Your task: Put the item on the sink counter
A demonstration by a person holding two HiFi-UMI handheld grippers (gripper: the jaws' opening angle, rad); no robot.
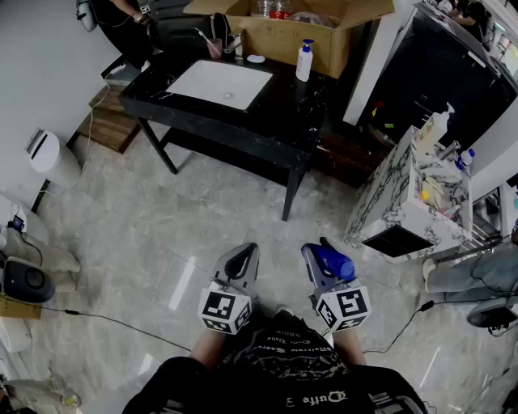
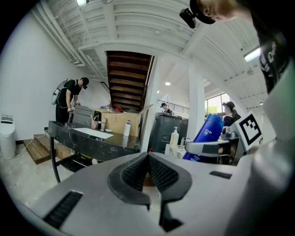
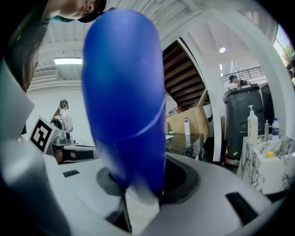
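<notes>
My right gripper [image 1: 326, 257] is shut on a blue bottle [image 1: 333, 262], held low in front of me over the floor. The right gripper view is filled by that blue bottle [image 3: 124, 92], clamped between the jaws and standing up from them. My left gripper [image 1: 238, 260] is beside it, shut with nothing in it; its jaws meet at the tip [image 2: 148, 156]. The black sink counter [image 1: 283, 105] with a white basin [image 1: 220, 83] stands ahead, well beyond both grippers. From the left gripper view, the blue bottle [image 2: 208, 131] shows at the right.
A white pump bottle [image 1: 304, 61] and a cardboard box [image 1: 283, 28] sit at the counter's back. A marble-patterned cart [image 1: 413, 194] with bottles stands at the right. A person [image 1: 121, 20] works at the counter's far left. A white bin [image 1: 50, 158] and cables lie left.
</notes>
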